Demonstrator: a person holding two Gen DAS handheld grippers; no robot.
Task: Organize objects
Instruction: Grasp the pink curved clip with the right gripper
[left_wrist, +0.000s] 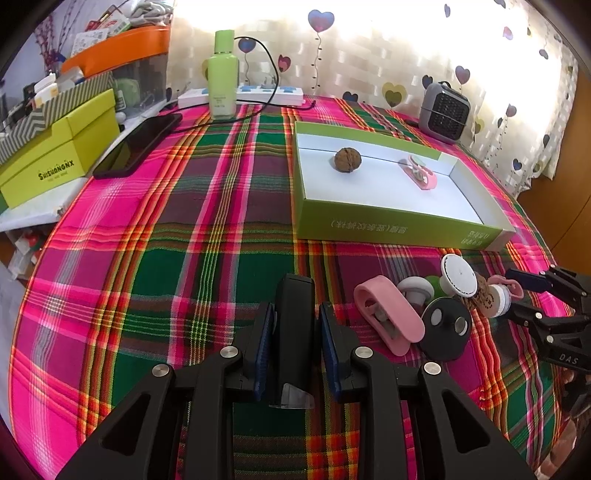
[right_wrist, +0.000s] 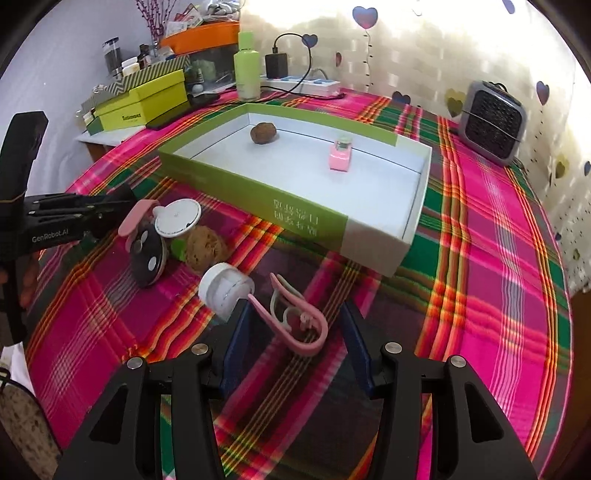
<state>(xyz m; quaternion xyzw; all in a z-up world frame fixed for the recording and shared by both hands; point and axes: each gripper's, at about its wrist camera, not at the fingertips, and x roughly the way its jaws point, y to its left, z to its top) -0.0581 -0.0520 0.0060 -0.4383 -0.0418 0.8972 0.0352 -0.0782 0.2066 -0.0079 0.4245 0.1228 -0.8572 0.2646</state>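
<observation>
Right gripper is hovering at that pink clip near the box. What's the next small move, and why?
Probably close the right gripper on the pink clip. The clip sits between its open fingers, not yet pinched, and the box just beyond already holds a walnut and another pink clip. The left gripper is busy, shut on a black object.

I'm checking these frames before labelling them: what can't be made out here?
- Left wrist view: the black object in the left gripper runs behind the pads, so its type is unclear.
- Green item: mostly covered by the white disc.
- Right wrist view: right gripper pads flank the pink clip; contact unclear.
</observation>
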